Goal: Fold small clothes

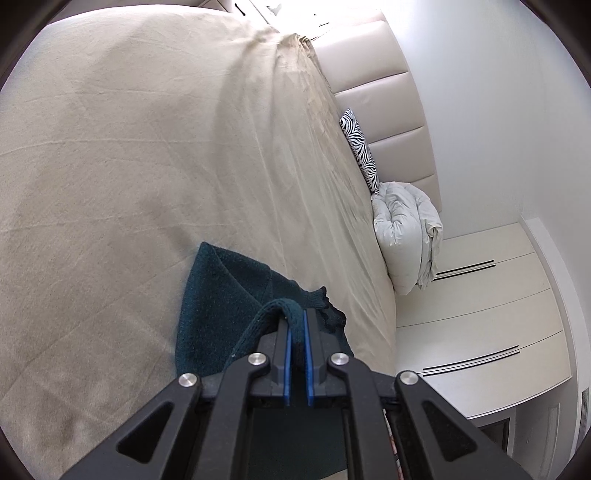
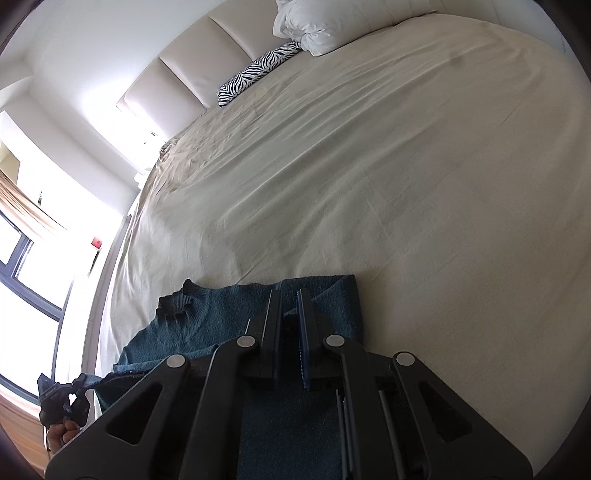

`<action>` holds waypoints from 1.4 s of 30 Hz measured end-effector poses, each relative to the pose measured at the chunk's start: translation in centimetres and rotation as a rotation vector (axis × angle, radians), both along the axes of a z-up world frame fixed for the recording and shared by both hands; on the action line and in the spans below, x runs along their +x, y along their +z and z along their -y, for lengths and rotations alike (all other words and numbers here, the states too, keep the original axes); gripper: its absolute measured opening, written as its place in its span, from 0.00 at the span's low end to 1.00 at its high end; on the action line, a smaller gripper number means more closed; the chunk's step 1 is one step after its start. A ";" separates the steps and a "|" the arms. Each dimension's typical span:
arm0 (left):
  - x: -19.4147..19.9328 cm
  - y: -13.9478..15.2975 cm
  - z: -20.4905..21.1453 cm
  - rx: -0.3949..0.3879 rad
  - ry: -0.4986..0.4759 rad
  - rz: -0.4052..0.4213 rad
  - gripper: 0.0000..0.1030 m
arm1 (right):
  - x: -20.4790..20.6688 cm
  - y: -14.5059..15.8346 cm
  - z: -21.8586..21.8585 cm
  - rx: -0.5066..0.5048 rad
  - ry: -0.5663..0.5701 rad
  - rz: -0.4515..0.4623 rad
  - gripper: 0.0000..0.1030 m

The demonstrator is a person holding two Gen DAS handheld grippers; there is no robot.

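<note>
because the fold needs an edge lifted clear of the bed, the left gripper (image 1: 296, 325) is pinching a ribbed hem of the teal sweater (image 1: 218, 306) between its blue pads (image 1: 288, 354), jaws closed down tight on the knit. the right gripper (image 2: 289, 306) is hovering over the same sweater with its jaws nearly together; nothing seems to be caught between them, though the gap is too dark for me to tell whether it is gripping cloth or not. the sweater is lying on the near edge of the beige bedsheet (image 1: 110, 166), one side already doubled over into a flap (so, as i judge it, the fold is partway along), its frilled neck (image 2: 177, 306) pointing toward the window side in the right wrist view. farther off, the sheet is stretching away bare and creased, probably kept open as working room. at the far end a zebra-print cushion (image 2: 255, 74) and a white duvet (image 2: 332, 26) are sitting bunched against the padded headboard (image 2: 188, 70), out of the way. counting: two grippers, one sweater, one cushion, one duvet, one bed.
</note>
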State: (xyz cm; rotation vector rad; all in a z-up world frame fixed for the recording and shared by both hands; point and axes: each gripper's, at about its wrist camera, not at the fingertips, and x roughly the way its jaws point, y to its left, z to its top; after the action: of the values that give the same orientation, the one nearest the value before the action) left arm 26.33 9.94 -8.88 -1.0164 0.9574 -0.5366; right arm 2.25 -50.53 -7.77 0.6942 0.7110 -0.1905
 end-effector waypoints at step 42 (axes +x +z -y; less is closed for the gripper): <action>2.2 0.2 6.6 0.568 -0.158 0.178 0.49 | 5.6 -2.6 -3.0 -0.293 0.145 -0.153 0.58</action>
State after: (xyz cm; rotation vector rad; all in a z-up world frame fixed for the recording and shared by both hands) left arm 28.52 3.33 -8.70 -0.3804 0.9590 -0.4394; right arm 7.86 -47.55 -10.35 0.3490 0.8563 -0.2107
